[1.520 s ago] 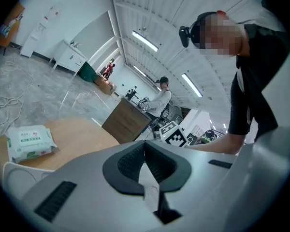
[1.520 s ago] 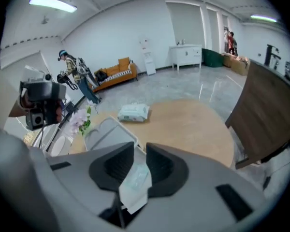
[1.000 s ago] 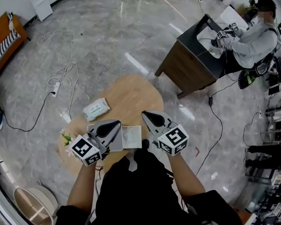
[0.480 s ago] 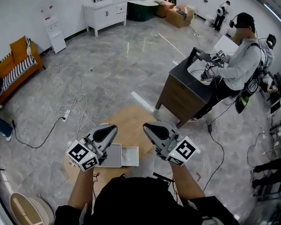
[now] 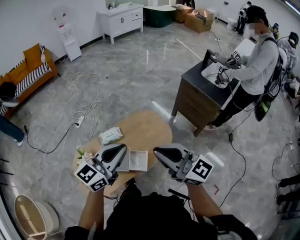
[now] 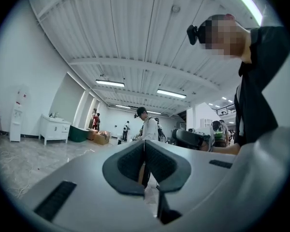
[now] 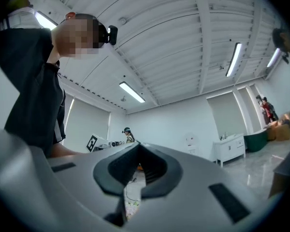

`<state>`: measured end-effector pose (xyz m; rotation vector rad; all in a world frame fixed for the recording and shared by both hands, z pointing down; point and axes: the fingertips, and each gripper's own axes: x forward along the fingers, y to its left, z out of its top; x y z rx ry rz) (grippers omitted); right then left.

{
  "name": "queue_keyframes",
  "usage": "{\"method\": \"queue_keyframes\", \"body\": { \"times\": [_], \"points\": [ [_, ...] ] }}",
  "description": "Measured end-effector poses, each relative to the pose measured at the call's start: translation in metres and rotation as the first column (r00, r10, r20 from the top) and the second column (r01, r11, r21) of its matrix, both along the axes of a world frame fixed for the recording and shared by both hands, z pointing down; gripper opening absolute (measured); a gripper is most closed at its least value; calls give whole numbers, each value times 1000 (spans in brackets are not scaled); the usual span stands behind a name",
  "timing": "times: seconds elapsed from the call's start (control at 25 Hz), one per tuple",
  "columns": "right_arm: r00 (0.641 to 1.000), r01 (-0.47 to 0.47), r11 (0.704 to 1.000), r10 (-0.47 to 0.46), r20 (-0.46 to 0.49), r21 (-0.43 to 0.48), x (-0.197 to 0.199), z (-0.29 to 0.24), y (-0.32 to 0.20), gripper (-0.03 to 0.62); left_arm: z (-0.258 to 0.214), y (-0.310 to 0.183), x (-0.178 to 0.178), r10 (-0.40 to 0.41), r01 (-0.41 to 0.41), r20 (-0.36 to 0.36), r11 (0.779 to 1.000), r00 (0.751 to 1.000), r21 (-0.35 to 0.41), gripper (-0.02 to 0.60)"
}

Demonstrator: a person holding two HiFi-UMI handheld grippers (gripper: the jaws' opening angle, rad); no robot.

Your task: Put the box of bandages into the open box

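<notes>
A white open box (image 5: 138, 160) lies near the front of the round wooden table (image 5: 147, 129), its lid flap partly under my left gripper. A white and green bandage pack (image 5: 110, 134) rests apart from it, on the table's left side. In the head view my left gripper (image 5: 123, 147) hovers over the box's left part and my right gripper (image 5: 156, 152) hangs just right of the box. Both are shut and hold nothing. The left gripper view has its jaws (image 6: 144, 143) meeting, aimed out across the room; the right gripper view has its jaws (image 7: 137, 145) meeting likewise.
A small green item (image 5: 81, 154) sits at the table's left edge. A dark cabinet (image 5: 200, 94) with a person working at it stands to the right. Cables and a power strip (image 5: 80, 120) lie on the floor at left. A round white basket (image 5: 32, 216) stands at lower left.
The head view has tilted up, showing more of the room. Both grippers stay shut near the table's front; the right one has drifted slightly right and lower in the picture.
</notes>
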<state>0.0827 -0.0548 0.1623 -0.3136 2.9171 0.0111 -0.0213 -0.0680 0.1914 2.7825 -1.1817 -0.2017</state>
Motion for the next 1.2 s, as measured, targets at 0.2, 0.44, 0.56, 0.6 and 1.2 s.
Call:
{"method": "queue_keyframes", "body": {
  "times": [0.2, 0.44, 0.56, 0.6, 1.2],
  "points": [
    [997, 69, 997, -69, 18, -36, 7, 13, 40, 11, 11, 45, 25, 12, -12, 4, 999, 1000, -31, 17],
    [995, 84, 995, -81, 57, -52, 1, 7, 85, 11, 15, 100, 39, 83, -83, -6, 996, 997, -28, 17],
    [998, 57, 997, -55, 40, -54, -6, 6, 109, 11, 15, 127, 36, 109, -109, -16, 994, 994, -25, 17],
    [999, 42, 997, -40, 33, -62, -9, 7, 117, 11, 15, 136, 33, 116, -117, -20, 993, 993, -23, 17],
    [1000, -26, 988, 23, -19, -150, -43, 52, 223, 11, 42, 246, -29, 84, -87, -96, 996, 992, -34, 17]
  ]
}}
